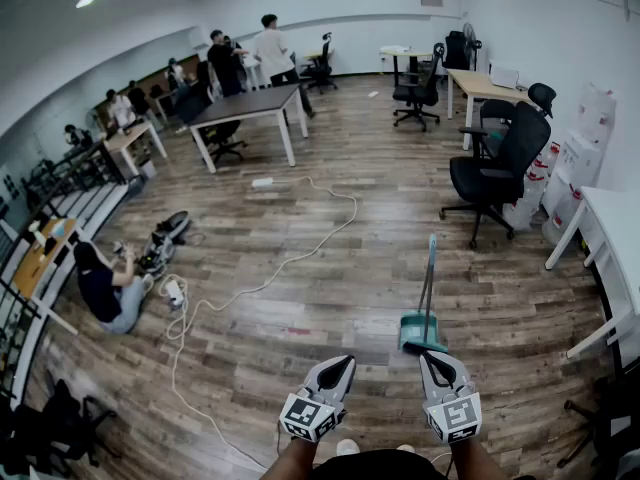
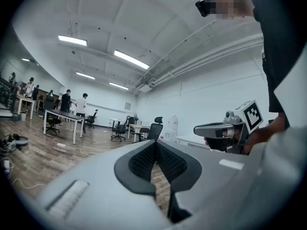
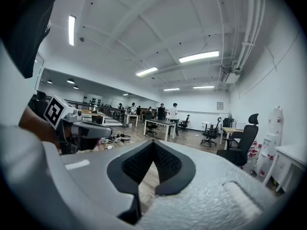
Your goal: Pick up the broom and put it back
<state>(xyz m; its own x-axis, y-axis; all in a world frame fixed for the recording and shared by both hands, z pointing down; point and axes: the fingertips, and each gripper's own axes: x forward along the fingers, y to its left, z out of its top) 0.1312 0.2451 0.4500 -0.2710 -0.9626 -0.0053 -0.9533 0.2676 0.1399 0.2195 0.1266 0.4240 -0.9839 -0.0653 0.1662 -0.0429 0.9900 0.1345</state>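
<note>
A teal broom (image 1: 428,286) stands upright on the wooden floor with its teal dustpan (image 1: 420,332), just ahead of my right hand. My right gripper (image 1: 428,357) is shut and empty, its tips a short way before the dustpan's base. My left gripper (image 1: 346,362) is held level beside it, to the left, also shut with nothing in it. In the left gripper view the left gripper's (image 2: 154,143) jaws meet at the tips, and the right gripper (image 2: 217,129) shows at the side. The right gripper's (image 3: 153,142) own view shows its jaws closed too. Neither gripper view shows the broom.
A black office chair (image 1: 496,174) stands beyond the broom, and a white desk (image 1: 612,230) runs along the right. A white cable (image 1: 262,284) snakes over the floor to the left. A person (image 1: 104,288) sits on the floor at far left. Tables and standing people fill the back.
</note>
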